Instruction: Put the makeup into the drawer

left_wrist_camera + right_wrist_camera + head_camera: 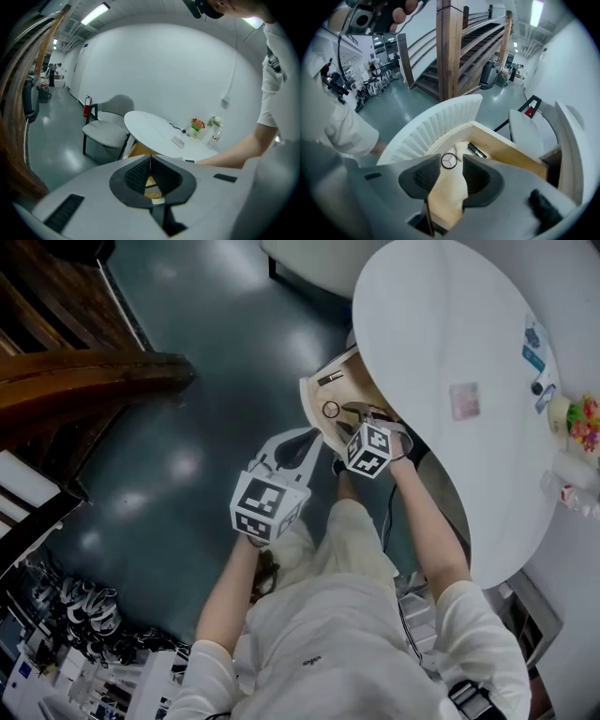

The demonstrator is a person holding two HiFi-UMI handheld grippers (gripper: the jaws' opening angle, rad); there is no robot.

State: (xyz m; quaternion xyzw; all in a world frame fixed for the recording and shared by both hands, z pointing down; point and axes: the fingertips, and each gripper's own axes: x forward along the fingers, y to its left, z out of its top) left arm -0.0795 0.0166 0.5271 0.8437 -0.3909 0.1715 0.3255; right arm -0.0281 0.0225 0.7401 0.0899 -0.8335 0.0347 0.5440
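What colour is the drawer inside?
Light tan; the open wooden drawer shows best in the right gripper view.

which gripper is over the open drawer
The right gripper: it points down into the drawer, jaws apart and empty. The left gripper is beside the drawer, jaws shut.

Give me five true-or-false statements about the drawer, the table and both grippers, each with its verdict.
1. The drawer is open. True.
2. The right gripper grips the round compact. False: its jaws stand apart and empty; the round compact lies in the drawer.
3. A black tube lies in the drawer. True.
4. The left gripper has its jaws wide apart. False: their tips meet.
5. The white table carries nothing. False: flowers stand on it.
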